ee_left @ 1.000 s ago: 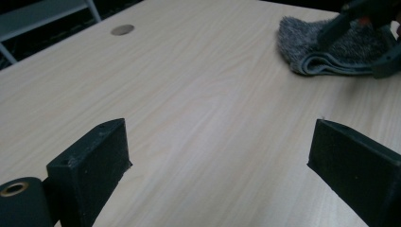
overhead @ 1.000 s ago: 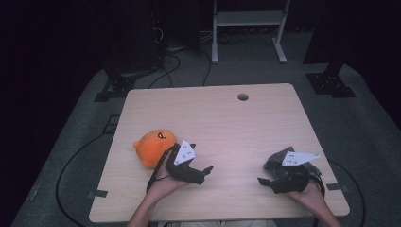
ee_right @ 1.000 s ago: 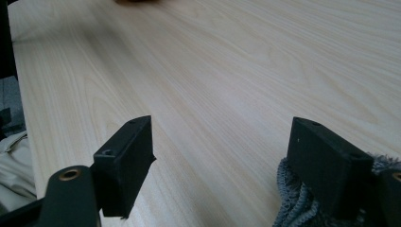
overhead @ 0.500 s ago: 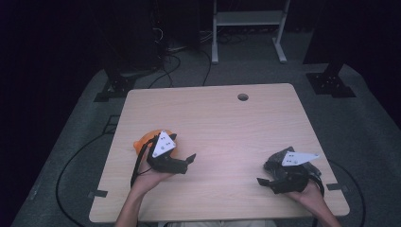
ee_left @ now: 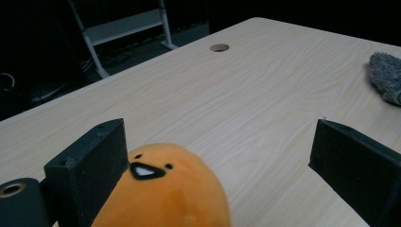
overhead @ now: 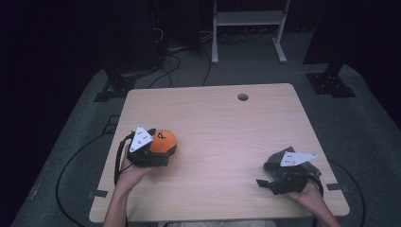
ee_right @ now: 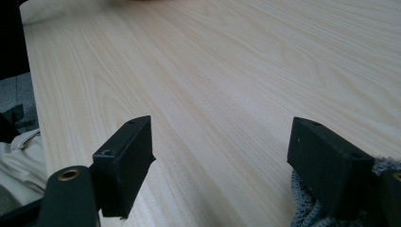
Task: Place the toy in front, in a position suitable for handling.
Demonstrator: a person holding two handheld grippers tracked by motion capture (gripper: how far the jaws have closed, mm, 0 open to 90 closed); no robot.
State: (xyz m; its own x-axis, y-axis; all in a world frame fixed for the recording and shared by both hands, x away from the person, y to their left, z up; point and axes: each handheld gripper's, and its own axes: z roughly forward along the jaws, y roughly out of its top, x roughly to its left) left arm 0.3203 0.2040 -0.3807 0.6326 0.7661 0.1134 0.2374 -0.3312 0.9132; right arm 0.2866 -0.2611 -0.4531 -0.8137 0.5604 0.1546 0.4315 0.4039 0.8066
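An orange plush toy (overhead: 163,140) with a small face lies on the left side of the wooden table (overhead: 227,118). My left gripper (overhead: 163,152) is open around it. In the left gripper view the plush toy (ee_left: 165,194) rests against the left jaw, with a wide gap to the right jaw, and the left gripper (ee_left: 220,137) holds nothing tight. My right gripper (overhead: 265,175) is open near the front right edge, resting beside a grey fuzzy cloth (overhead: 275,160). In the right gripper view the grey cloth (ee_right: 307,210) lies under the right jaw and the right gripper (ee_right: 222,137) has bare wood between its jaws.
A round cable hole (overhead: 243,97) sits near the table's far edge. The grey cloth (ee_left: 387,75) also appears far right in the left gripper view. Beyond the table are a white metal frame (overhead: 248,19), dark stands and floor cables (overhead: 165,61).
My left gripper swung from the toy's right side, over it, to its left; the toy now sits between the open jaws, slightly farther right. The right gripper stayed still.
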